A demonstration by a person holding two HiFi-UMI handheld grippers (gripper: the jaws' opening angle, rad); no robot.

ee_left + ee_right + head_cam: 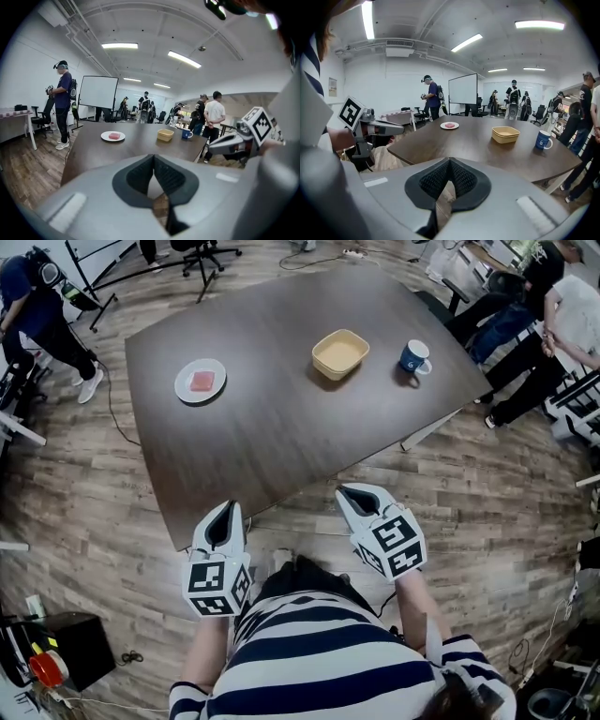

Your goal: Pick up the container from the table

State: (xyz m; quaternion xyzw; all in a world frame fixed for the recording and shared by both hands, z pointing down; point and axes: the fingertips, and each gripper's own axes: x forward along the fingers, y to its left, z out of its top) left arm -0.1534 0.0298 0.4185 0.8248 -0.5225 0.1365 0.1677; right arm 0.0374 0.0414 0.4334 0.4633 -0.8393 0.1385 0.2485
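Note:
A yellow square container sits empty on the dark table, towards its far side; it also shows small in the left gripper view and in the right gripper view. My left gripper hangs just off the table's near edge, its jaws shut with nothing between them. My right gripper is also at the near edge, shut and empty. Both are far short of the container.
A white plate with a pink piece lies at the table's left, a blue mug to the right of the container. People stand around the room's edges. Cables run over the wooden floor.

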